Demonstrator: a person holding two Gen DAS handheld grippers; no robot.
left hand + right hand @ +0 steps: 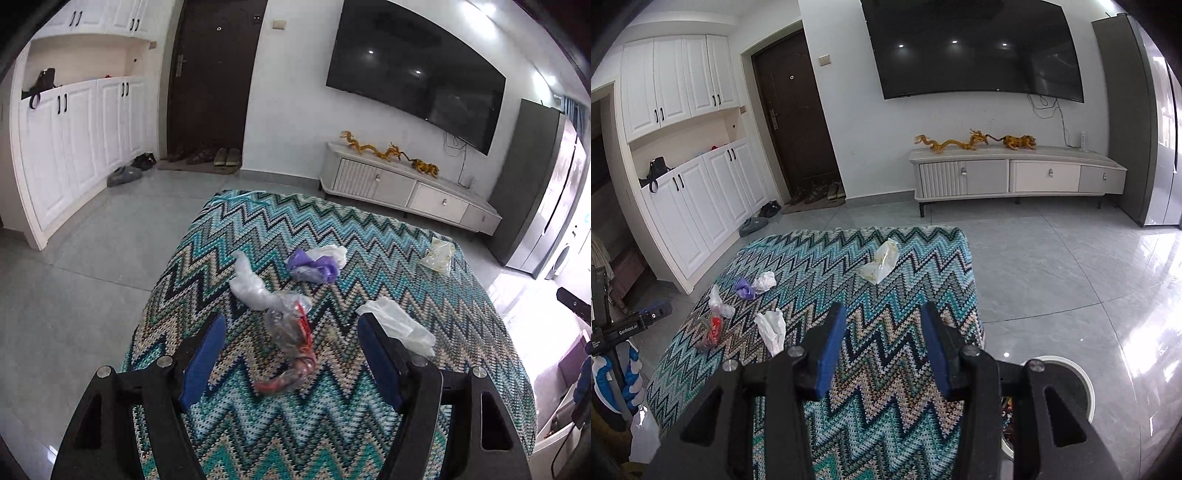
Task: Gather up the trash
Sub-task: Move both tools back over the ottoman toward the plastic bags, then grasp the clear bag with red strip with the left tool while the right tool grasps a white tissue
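Trash lies on a table under a zigzag cloth (369, 236) (886, 369). A clear wrapper with red contents (291, 350) (713, 328) lies between the jaws of my open left gripper (291, 328), which hovers above it. A crumpled white plastic piece (399, 321) (772, 328) lies by its right finger. A clear plastic bag (247, 280) (718, 301), a purple and white wad (317, 262) (755, 286) and a yellowish clear bag (437, 254) (881, 262) lie farther off. My right gripper (882, 325) is open and empty over the cloth.
A white round bin (1078, 384) stands on the floor right of the table. A TV cabinet (1015, 173) with golden dragon figures, a wall TV, a dark door (798, 118), shoes and white cupboards (74, 147) line the room. The left handheld gripper (628, 328) shows at the left edge.
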